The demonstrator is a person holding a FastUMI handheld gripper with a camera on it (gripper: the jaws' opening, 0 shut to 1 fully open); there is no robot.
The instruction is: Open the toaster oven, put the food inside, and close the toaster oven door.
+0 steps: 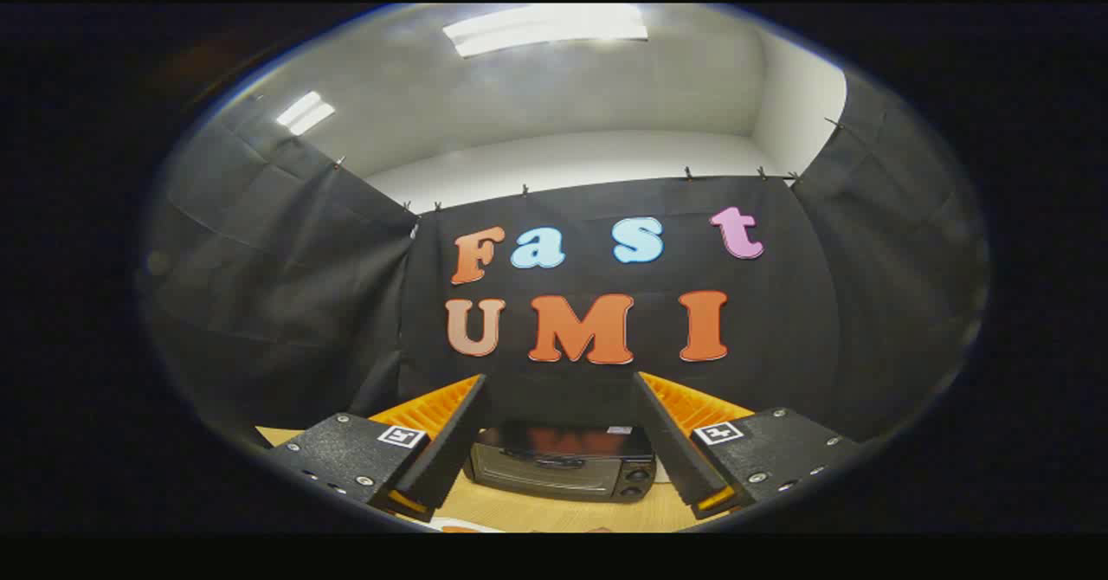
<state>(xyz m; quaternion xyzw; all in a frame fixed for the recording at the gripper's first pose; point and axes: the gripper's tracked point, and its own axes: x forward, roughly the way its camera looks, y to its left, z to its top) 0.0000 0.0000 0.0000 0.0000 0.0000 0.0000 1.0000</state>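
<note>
Hovering above the wooden table (554,511), the gripper (558,441) has its 2 fingers (446,441) spread wide apart with nothing between them. Beyond them and framed in the gap, the black toaster oven (563,467) sits on the table against the booth wall, its door closed

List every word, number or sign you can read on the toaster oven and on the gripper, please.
Black toaster oven: pale sticker on its top, too small to read.
Open gripper, fingers apart before the oven: square black-and-white markers on its side blocks, patterns, no words.
Nothing readable there.
</note>
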